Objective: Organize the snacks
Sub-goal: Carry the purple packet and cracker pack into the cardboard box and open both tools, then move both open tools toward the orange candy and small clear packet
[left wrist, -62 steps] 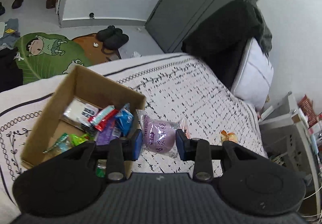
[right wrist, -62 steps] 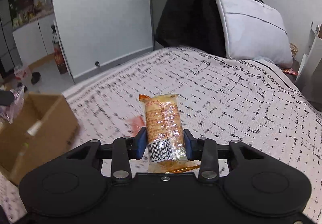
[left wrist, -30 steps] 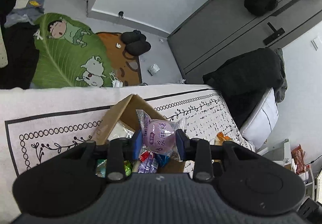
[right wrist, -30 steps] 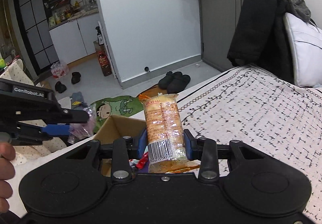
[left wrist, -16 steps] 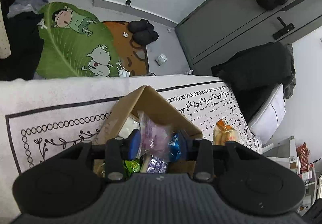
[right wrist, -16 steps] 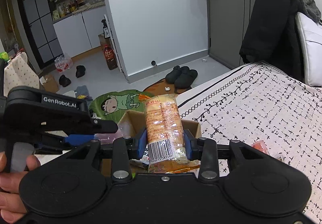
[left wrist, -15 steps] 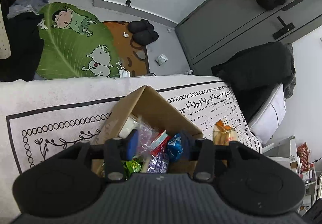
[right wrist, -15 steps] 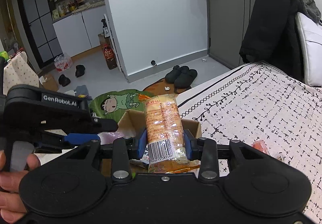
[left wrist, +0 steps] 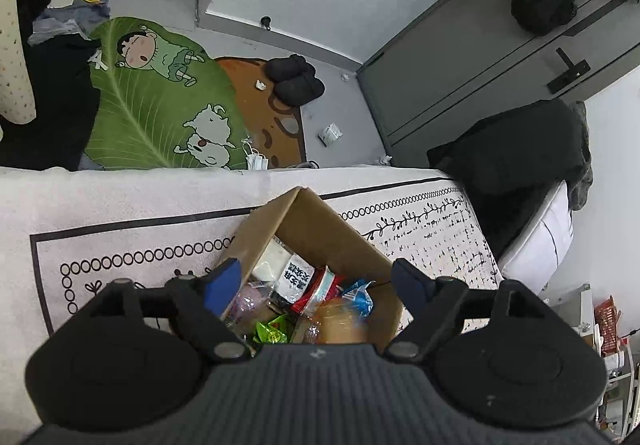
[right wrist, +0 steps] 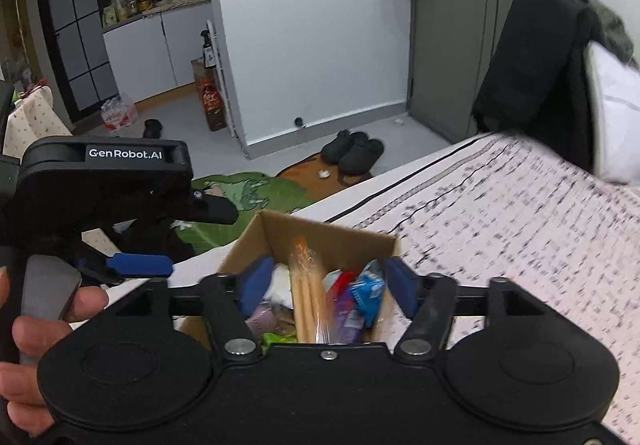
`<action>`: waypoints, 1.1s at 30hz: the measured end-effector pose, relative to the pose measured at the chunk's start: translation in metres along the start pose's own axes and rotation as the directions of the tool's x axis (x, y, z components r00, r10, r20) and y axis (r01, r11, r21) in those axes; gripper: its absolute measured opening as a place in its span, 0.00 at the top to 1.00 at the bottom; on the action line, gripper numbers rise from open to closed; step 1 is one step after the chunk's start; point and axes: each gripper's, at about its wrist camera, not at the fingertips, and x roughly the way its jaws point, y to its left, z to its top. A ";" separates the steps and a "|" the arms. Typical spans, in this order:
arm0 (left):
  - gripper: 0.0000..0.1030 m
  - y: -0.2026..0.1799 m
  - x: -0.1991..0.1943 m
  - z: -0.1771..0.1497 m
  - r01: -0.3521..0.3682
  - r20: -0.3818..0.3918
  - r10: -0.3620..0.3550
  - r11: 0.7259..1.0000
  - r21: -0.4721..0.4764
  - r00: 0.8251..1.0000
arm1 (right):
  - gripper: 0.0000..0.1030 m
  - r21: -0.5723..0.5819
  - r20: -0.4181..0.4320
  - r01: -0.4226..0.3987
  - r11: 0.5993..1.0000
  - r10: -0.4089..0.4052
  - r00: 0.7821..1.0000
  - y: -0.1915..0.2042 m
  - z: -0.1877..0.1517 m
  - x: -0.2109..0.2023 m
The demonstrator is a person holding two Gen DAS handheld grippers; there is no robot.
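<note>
Left gripper [left wrist: 316, 285], lower middle of its view: jaws wide, just been opening, nothing between them. Purple round snack [left wrist: 248, 295] lies in the cardboard box [left wrist: 320, 217] on the bed [left wrist: 120, 205].

Right gripper [right wrist: 326, 287], lower middle: jaws just been opening, spread clear of the orange bread packet [right wrist: 306, 285], blurred, upright, apparently dropping into the box.

Packets look light, soft, crinkly-slick; take them across the middle, gently. Box walls hem any reach. Gripper heads sit near each other; person's hand [right wrist: 24, 329] lower left.
</note>
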 end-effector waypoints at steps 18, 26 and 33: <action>0.11 -0.045 0.004 -0.022 -0.019 0.021 0.016 0.989 0.146 1.000 | 0.00 0.058 0.034 0.171 0.984 -0.173 0.984 -0.062 -0.021 -0.030; 0.07 -0.071 0.012 -0.038 -0.026 0.034 0.019 0.973 0.228 0.999 | 0.00 0.110 0.042 0.163 0.980 -0.169 0.985 -0.098 -0.028 -0.035; 0.07 -0.092 0.022 -0.053 -0.044 0.067 0.025 0.952 0.303 0.997 | 0.00 0.126 0.052 0.139 0.982 -0.147 0.988 -0.121 -0.034 -0.034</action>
